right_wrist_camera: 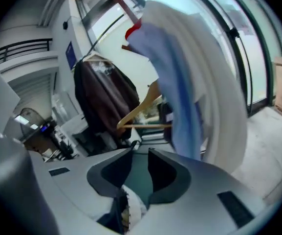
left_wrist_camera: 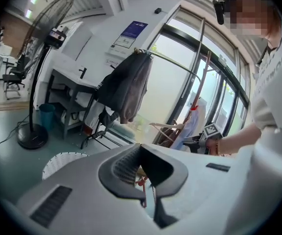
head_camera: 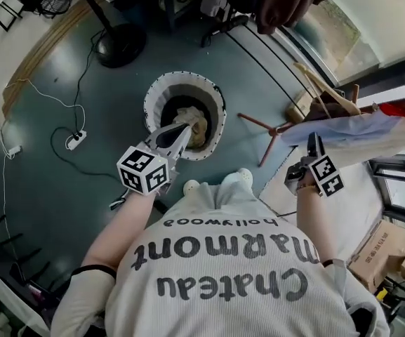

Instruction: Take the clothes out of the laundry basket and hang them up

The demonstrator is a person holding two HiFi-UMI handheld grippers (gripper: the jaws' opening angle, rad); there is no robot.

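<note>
**Head view.** Step in hand, as judged: fetching the next piece.
- Laundry basket (head_camera: 153, 100): white, on the floor, centre.
- Beige clothes (head_camera: 196, 123): inside the basket.
- Left gripper (head_camera: 181, 130): over the basket's near rim, tips just short of the clothes.
- Right gripper (head_camera: 314, 148): far right, just beside the pale blue garment (head_camera: 356, 135), which already hangs.

**Left gripper view.**
- Left gripper (left_wrist_camera: 141, 148): jaws together, holding nothing.
- Laundry basket (left_wrist_camera: 62, 160): low left of the jaws, apart from them.
- Next move needs the jaws parted and lowered onto the cloth.

**Right gripper view.**
- Right gripper (right_wrist_camera: 141, 153): jaws apart, nothing between them.
- Pale blue garment (right_wrist_camera: 189, 82): beyond, to the right.
- Wooden hanger (right_wrist_camera: 138, 109): behind.
</note>
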